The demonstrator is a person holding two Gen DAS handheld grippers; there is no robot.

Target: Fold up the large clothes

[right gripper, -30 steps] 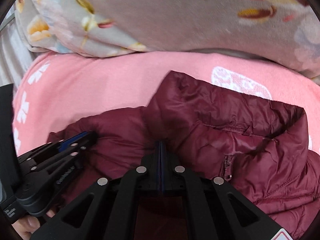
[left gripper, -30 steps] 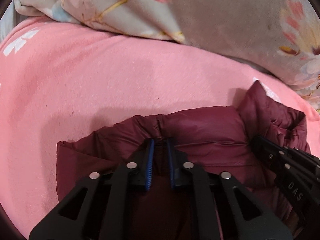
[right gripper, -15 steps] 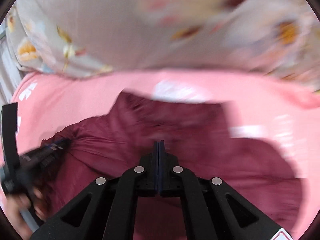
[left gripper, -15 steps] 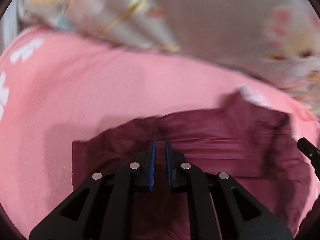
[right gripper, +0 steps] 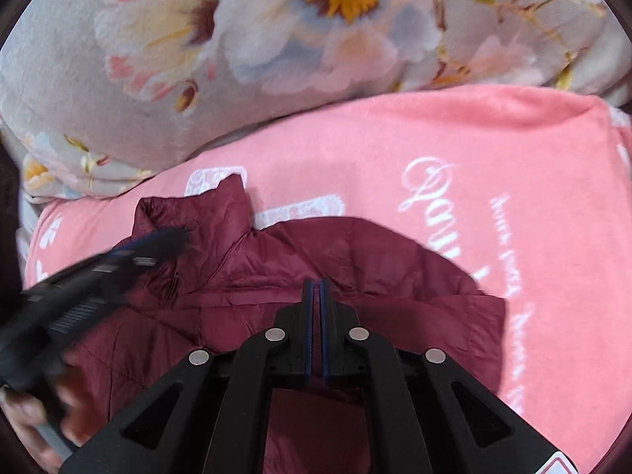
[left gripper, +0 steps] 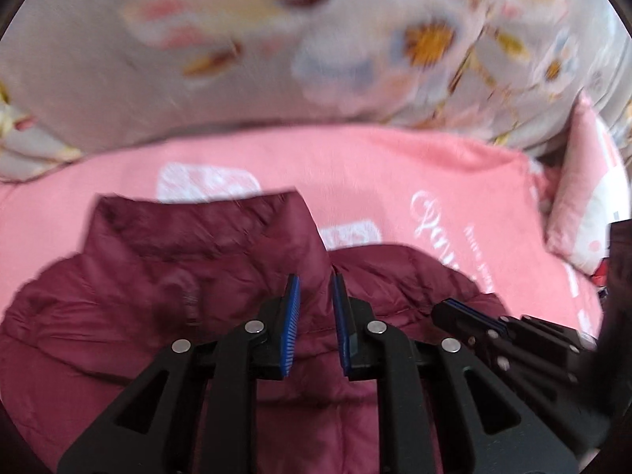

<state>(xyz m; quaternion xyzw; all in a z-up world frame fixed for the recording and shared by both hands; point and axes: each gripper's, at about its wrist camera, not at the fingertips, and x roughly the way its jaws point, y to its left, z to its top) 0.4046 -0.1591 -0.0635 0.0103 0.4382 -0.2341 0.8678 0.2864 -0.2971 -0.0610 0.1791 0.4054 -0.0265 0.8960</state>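
A maroon puffer jacket [right gripper: 316, 260] lies spread on a pink blanket [right gripper: 454, 146], its stand-up collar [left gripper: 197, 221] pointing toward the floral quilt [right gripper: 256, 39] bunched along the blanket's far side. Over the jacket's middle, just on the near side of the collar, the left claw [left gripper: 314, 308] hangs with its blue-padded fingers parted and nothing between them. The right claw [right gripper: 316, 308], lower over the jacket's right shoulder, has its fingers pressed almost together; whether a thin pinch of fabric sits between them cannot be told from either view. The left-wrist picture is smeared, so fine creases near the collar are unclear.

By the look of it the work is at an early stage: the jacket is laid out but no neat fold shows, and the bulging right shoulder panel sits unfolded beside the collar. The next move would seem to call for each claw to take a firm bite of an outer edge and carry it across the jacket's centre, keeping the slippery padded cloth from sliding loose.
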